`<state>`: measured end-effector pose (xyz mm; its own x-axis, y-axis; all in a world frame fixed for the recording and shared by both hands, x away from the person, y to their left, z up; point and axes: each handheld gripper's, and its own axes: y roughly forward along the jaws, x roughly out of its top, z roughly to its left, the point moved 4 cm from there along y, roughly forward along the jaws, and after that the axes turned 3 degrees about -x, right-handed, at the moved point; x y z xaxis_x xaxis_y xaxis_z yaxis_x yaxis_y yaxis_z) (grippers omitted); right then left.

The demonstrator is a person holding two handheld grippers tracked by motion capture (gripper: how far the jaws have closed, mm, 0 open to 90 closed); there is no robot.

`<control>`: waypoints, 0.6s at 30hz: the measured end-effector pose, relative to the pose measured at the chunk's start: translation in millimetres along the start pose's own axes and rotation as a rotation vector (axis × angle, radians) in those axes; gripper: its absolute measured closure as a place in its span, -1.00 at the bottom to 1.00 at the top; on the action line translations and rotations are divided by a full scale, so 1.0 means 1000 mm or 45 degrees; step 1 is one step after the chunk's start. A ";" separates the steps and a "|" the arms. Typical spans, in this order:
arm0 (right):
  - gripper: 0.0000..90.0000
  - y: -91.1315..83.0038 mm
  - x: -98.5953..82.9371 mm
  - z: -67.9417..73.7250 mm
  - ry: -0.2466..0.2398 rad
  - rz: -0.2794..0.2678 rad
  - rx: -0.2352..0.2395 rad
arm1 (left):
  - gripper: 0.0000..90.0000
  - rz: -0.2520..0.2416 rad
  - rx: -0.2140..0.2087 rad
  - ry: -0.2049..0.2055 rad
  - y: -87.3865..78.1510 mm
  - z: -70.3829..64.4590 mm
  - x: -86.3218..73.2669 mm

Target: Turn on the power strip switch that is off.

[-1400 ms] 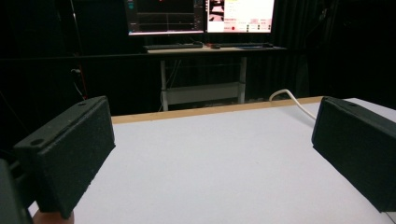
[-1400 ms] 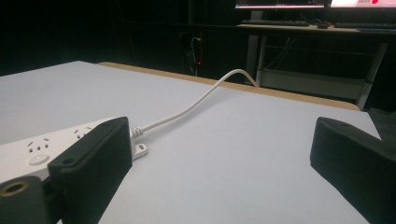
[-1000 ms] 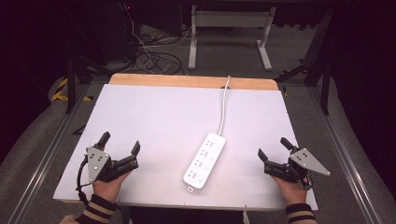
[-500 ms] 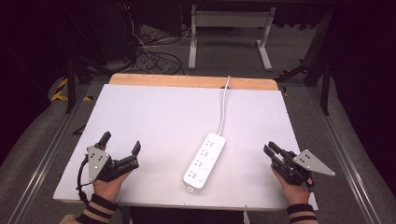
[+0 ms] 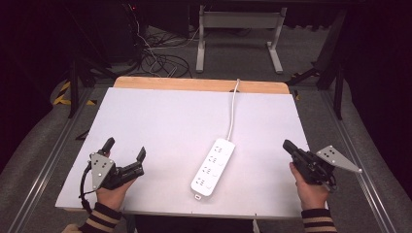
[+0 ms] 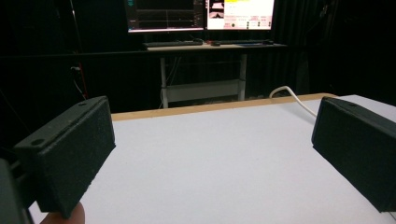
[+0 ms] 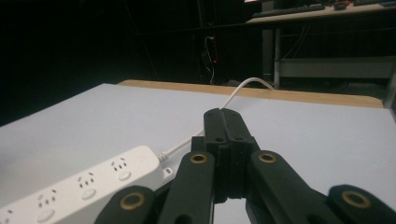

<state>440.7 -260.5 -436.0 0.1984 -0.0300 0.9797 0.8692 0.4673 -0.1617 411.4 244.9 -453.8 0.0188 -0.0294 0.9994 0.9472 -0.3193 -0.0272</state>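
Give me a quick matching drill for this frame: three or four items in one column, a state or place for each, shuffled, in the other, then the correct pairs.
Items
1. left gripper
2. right gripper
3. power strip
4. white cord

States or places
A. jaws closed together, empty
B. runs to the table's far edge
C. jaws spread wide, empty
D. lies flat between the two grippers

Pairs: 1-C, 2-A, 3-D, 4-B

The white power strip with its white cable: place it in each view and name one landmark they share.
High view: white power strip lies diagonally at table centre, cable running to the far wooden edge.
Left gripper view: strip not in it; cable at right.
Right gripper view: strip lower left.
Shared landmark: that wooden edge.
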 end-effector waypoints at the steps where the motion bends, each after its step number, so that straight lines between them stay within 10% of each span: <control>1: 1.00 0.000 0.005 0.002 0.013 0.004 0.004 | -1.00 0.001 0.000 0.001 0.000 0.000 0.000; 13: 1.00 0.023 0.027 0.041 -0.019 0.132 0.168 | -1.00 0.001 0.003 0.008 0.000 0.000 0.000; 18: 1.00 0.017 0.029 0.028 -0.028 0.143 0.109 | -1.00 -0.003 0.001 0.012 -0.001 0.000 0.000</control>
<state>448.9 -228.7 -406.6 0.2810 0.0457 0.9586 0.8000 0.5406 -0.2603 410.6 244.9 -453.7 0.0137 -0.0377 0.9992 0.9475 -0.3187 -0.0250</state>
